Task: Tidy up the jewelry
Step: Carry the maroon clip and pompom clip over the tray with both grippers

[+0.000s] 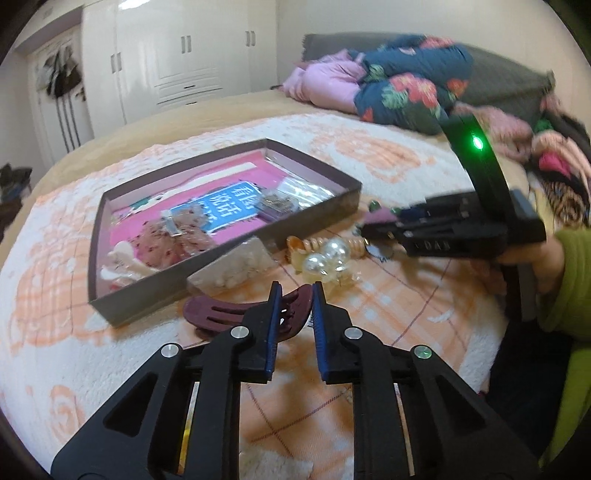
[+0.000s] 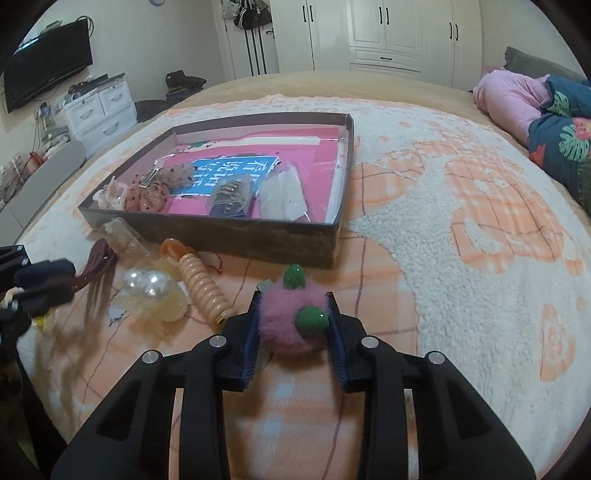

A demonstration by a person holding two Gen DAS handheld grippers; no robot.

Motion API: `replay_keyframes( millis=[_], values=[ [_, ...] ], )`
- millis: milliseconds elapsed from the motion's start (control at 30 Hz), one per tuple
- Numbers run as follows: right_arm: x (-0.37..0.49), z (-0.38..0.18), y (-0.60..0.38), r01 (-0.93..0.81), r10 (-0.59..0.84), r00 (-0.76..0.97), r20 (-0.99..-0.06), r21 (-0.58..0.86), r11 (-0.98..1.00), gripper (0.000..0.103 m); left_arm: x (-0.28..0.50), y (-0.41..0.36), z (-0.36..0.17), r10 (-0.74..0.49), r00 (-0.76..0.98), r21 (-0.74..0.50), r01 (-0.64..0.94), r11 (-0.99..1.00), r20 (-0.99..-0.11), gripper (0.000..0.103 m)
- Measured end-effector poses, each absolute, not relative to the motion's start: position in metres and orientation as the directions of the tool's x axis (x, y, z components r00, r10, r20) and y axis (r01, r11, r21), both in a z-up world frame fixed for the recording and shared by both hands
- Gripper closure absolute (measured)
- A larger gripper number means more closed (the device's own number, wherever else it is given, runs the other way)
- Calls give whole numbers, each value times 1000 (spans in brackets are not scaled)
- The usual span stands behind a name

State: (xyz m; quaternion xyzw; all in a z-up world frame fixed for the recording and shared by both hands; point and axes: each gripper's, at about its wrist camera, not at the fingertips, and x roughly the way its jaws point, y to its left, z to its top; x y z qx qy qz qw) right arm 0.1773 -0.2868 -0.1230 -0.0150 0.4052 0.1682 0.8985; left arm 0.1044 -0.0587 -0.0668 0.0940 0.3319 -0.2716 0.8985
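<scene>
A shallow dark box point(image 1: 314, 221) point(image 2: 221, 236) lies on the bed with hair ornaments and small bags on its pink lining. My left gripper point(image 1: 296, 295) point(image 2: 59, 280) is shut on a maroon claw clip point(image 1: 210, 310) point(image 2: 99, 258), just above the blanket in front of the box. My right gripper point(image 2: 293, 306) point(image 1: 369, 225) is shut on a pink fluffy clip point(image 2: 291, 325) point(image 1: 380, 214) with green pieces, its pads pressed into the fluff. Between the two lie a pearl clip point(image 1: 325, 258) point(image 2: 151, 284) and a peach spiral hair tie point(image 2: 207, 288).
A clear bag of beads point(image 1: 236, 266) leans on the box's near wall. Folded quilts point(image 1: 406, 81) are piled at the head of the bed. A white wardrobe point(image 2: 388, 33), a drawer unit point(image 2: 99, 107) and a TV point(image 2: 44, 70) stand beyond. A green sleeve point(image 1: 569, 280) holds the right gripper.
</scene>
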Motion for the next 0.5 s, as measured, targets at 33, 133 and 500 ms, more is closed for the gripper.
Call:
replay_keyframes(
  millis=[33,133,500],
  values=[
    [175,-122,-288,-315,293,616,-731,112,943,72,104,-54,-65,-429,634,-26,542,840,-644,94],
    [167,-118,-290,-311,293,624,-724,114,944,72,103,-44,-59,-431,641,-54,520,853,-635,96],
    [158,-94,-299,-286,301,669,-680,139,948,72,112,8,-53,-371,688,-151,360,921,-623,100]
  ],
)
